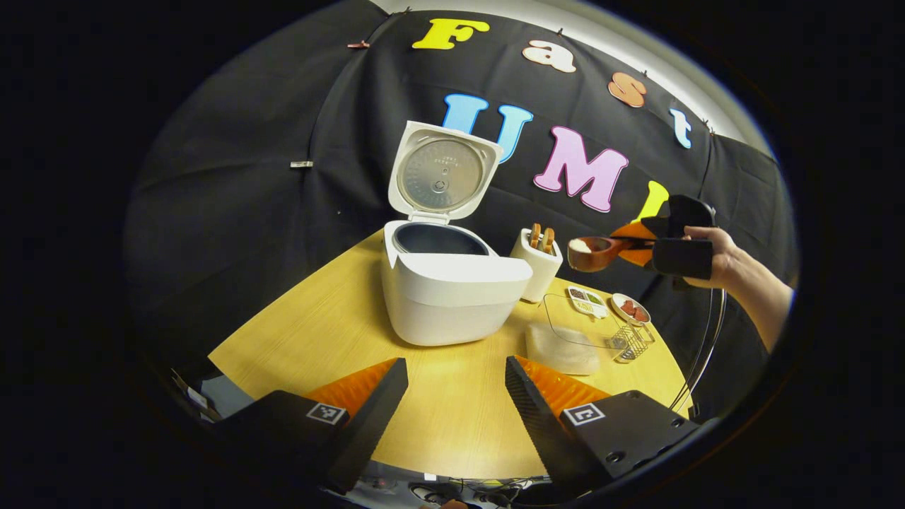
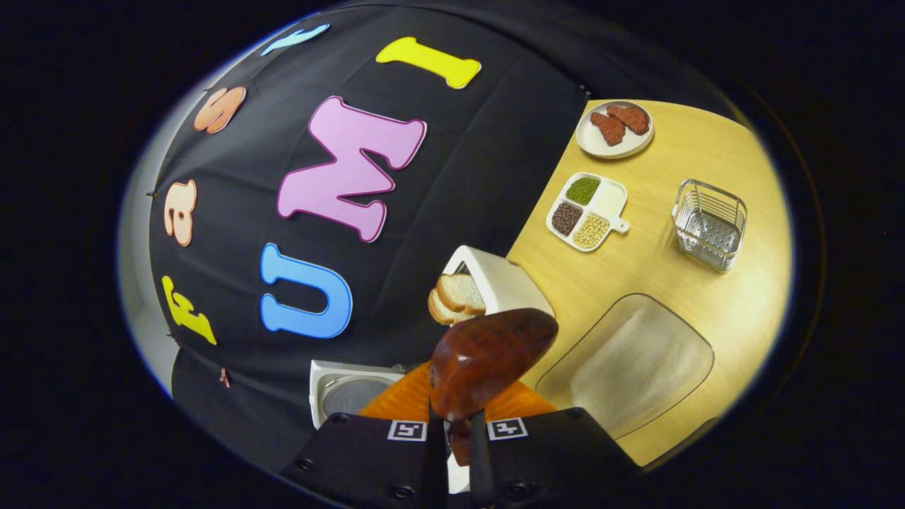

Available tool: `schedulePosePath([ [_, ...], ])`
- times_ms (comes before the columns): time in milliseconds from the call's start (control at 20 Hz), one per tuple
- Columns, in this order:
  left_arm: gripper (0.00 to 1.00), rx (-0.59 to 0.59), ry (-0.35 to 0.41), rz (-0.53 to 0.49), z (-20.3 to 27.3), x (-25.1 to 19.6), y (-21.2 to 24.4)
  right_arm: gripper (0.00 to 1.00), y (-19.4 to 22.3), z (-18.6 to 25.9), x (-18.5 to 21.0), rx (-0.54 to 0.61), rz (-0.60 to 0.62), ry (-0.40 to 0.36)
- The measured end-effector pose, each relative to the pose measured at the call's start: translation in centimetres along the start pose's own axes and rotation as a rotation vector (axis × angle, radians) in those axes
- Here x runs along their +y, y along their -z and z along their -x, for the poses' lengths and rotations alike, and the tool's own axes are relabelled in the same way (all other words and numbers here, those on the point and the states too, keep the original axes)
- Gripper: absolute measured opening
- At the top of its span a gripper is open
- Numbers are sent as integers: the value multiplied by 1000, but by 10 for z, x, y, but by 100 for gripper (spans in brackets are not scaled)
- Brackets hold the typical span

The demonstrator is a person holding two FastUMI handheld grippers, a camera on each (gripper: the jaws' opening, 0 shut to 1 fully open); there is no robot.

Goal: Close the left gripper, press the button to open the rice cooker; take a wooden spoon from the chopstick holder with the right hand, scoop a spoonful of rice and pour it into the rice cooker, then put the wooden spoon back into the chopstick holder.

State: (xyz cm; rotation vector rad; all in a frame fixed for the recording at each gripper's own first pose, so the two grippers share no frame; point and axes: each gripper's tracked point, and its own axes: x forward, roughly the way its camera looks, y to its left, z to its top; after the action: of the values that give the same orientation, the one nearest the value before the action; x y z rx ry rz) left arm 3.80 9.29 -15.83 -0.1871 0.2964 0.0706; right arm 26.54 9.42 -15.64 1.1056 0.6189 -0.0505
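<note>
The white rice cooker (image 1: pixel 442 290) stands on the table with its lid (image 1: pixel 440 173) raised upright and the dark inner pot showing. Low in the left gripper view, my left gripper (image 1: pixel 456 367) is open with nothing between its fingers, a short way in front of the cooker. A hand holds my right gripper (image 1: pixel 636 244) in the air to the right of the white chopstick holder (image 1: pixel 539 265). It is shut on the handle of a wooden spoon (image 1: pixel 592 253) with white rice in its bowl. In the right gripper view the spoon (image 2: pixel 488 357) juts out of my right gripper (image 2: pixel 456 424), above the holder (image 2: pixel 503 283).
A clear container of rice (image 1: pixel 565 343) (image 2: pixel 629 360) sits right of the cooker. Behind it are a divided dish of grains (image 2: pixel 587 211), a small plate (image 2: pixel 614 145) with reddish pieces and a wire basket (image 2: pixel 709 223). More wooden utensils (image 1: pixel 542 238) stand in the holder.
</note>
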Motion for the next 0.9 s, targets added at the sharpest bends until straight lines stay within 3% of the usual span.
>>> schedulePosePath([
  [550,96,-9,-55,58,4,45,-2,16,68,-55,89,45,12,-90],
  [700,96,-7,-86,68,8,62,1,16,98,-72,109,56,95,-106],
  [900,96,-10,-136,35,18,81,-2,16,130,-90,134,19,296,-136],
])
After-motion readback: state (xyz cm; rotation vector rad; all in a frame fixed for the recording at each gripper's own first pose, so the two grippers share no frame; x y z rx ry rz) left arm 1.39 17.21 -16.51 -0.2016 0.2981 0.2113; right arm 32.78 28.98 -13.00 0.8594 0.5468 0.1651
